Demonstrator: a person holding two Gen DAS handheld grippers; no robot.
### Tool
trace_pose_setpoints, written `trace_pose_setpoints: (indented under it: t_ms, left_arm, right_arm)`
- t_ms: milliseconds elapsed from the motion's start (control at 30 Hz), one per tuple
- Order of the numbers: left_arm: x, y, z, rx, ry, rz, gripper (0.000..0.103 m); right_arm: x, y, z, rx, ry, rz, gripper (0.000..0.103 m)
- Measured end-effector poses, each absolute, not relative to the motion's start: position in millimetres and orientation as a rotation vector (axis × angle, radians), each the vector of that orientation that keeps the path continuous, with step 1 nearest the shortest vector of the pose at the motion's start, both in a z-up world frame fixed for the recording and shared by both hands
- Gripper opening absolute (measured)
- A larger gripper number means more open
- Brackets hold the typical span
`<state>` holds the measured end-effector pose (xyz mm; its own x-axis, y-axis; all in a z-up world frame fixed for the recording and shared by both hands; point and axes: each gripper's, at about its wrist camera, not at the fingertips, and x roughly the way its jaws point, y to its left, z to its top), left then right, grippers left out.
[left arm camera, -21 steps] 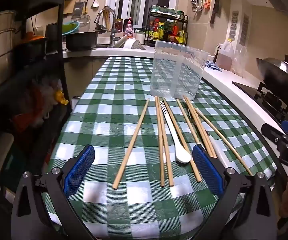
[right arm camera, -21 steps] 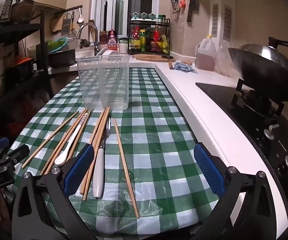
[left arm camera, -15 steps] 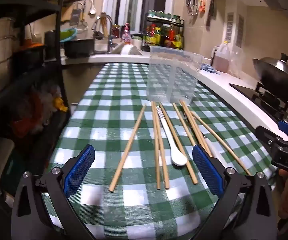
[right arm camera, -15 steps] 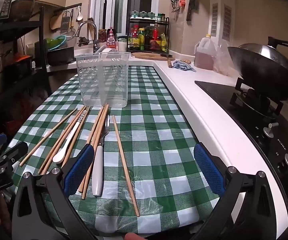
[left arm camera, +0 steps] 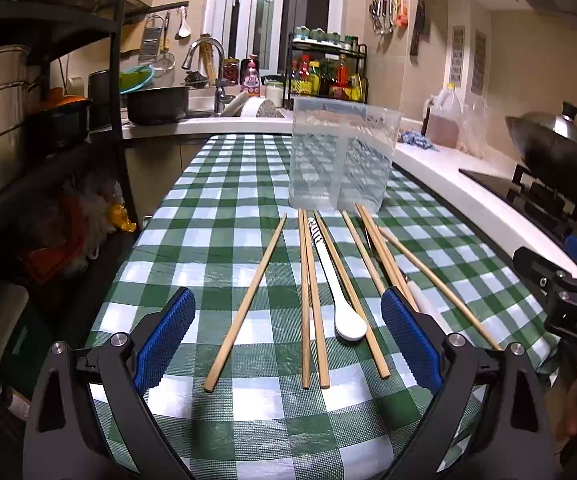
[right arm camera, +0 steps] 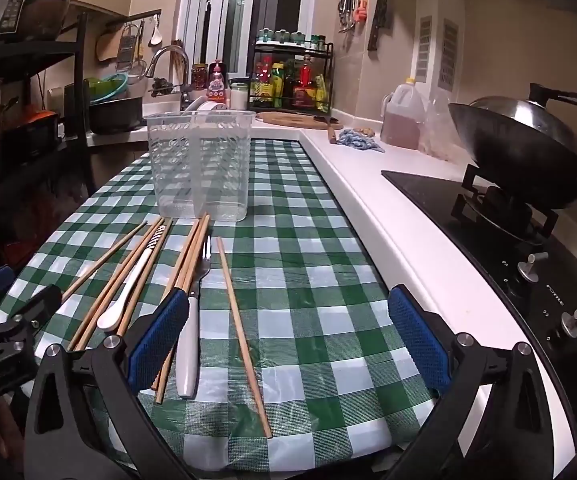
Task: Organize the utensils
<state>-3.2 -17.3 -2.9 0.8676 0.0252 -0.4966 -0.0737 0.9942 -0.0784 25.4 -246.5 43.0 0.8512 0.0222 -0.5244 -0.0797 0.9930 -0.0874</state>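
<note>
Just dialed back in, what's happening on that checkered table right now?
Nothing is picked up yet. The left gripper and right gripper both hover open and empty over the near table edge. The chopsticks, white spoon and white-handled fork all lie loose on the tablecloth. The clear utensil holder behind them stands empty.

Both tongs (left arm camera: 288,344) (right arm camera: 288,340) have matte black angular arms, silver round screws, and blue textured pads (left arm camera: 164,342); one carries faint embossed lettering.
</note>
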Motion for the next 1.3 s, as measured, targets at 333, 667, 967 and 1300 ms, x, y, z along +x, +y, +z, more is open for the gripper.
trace_pose_setpoints:
  t_ms: [333,667,967,1300]
  left_arm:
    - [-5.3,-15.8,-0.5,-0.088,0.515,0.042,0.091]
    - [-7.8,-15.6,-0.5,-0.098,0.522,0.029,0.091]
    - [-8.6,-17.3,0.7,-0.096,0.519,0.015,0.091]
    - [-8.9,-17.3,2.4,-0.098,0.507,0.013,0.091]
  right_arm:
    - [28.3,-248.9,40.1,-0.088,0.58,0.072,0.097]
    - [28.2,-247.7,39.6,-0.102,0.581,0.064,0.097]
    - [28.6,-246.6,38.4,-0.108,0.583,0.064,0.097]
    - [27.4,-245.1,39.2,-0.12,0.57,0.063,0.097]
